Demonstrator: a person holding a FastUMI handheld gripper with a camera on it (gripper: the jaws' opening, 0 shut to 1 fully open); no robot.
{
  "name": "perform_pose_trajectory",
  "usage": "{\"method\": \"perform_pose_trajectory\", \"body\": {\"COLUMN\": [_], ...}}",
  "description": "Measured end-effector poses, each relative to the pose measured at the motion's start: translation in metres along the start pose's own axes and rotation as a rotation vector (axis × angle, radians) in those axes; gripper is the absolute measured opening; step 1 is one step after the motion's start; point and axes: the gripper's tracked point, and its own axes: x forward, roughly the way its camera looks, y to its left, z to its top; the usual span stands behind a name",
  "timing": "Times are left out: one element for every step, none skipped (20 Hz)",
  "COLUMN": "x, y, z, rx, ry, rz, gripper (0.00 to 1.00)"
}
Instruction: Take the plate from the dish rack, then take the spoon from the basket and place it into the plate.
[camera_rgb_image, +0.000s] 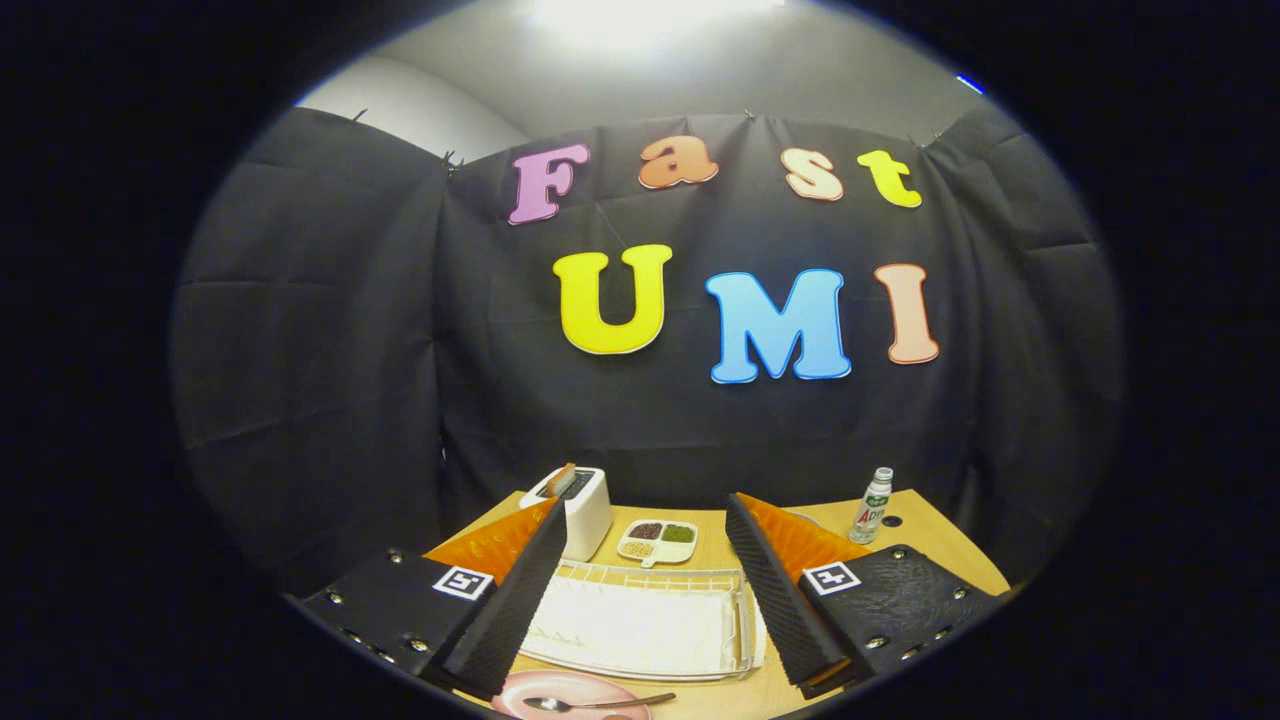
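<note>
Left to right: toaster (583, 510) sits at the bench's (930, 530) far left, lower centre-left of the frame, with a slice of bread (560, 480) sticking out of its slot, just beyond the left finger. Right of it, a small divided dish (657, 541) with three fills: dark, green, pale. In front of that, the white wire dish rack (650, 625) lies flat across the lower centre, between the two fingers, a white tray or cloth inside it. Below the rack, at the very bottom of the frame nearest the camera, the pink plate (570, 695) is on the bench, partly cut off. The spoon (598, 703) lies in it, bowl to the left, handle running right past the plate rim. Far right of the bench, lower right of the frame: a small plastic bottle (873, 505), upright, near the booth wall. Tool (640, 640) is wide open, fingers splayed to either side of the rack, holding nothing; nothing touches either finger. Pose: tool is raised and pitched fairly level, looking across the bench at the wall, with the plate and spoon sitting under and just behind the fingertips. Holding hand can't be seen.
</note>
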Motion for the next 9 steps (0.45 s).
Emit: {"method": "perform_pose_trajectory", "body": {"x": [0.003,0.007,0.009,0.012,0.014,0.016,0.017,0.017,0.016], "y": [-0.008,-0.018,-0.027,-0.036,-0.045,-0.054,-0.062,-0.069,-0.077], "z": [0.006,0.012,0.017,0.022,0.026,0.03,0.032,0.034,0.035], "rx": [0.002,0.001,0.0,-0.001,-0.001,0.0,0.005,0.013,0.018], "ry": [-0.001,-0.004,-0.005,-0.006,-0.008,-0.012,-0.015,-0.017,-0.018], "rz": [-0.008,-0.018,-0.028,-0.037,-0.049,-0.058,-0.063,-0.065,-0.071], "gripper": [0.97,0.97,0.97,0.97,0.97,0.97,0.97,0.97,0.97]}}
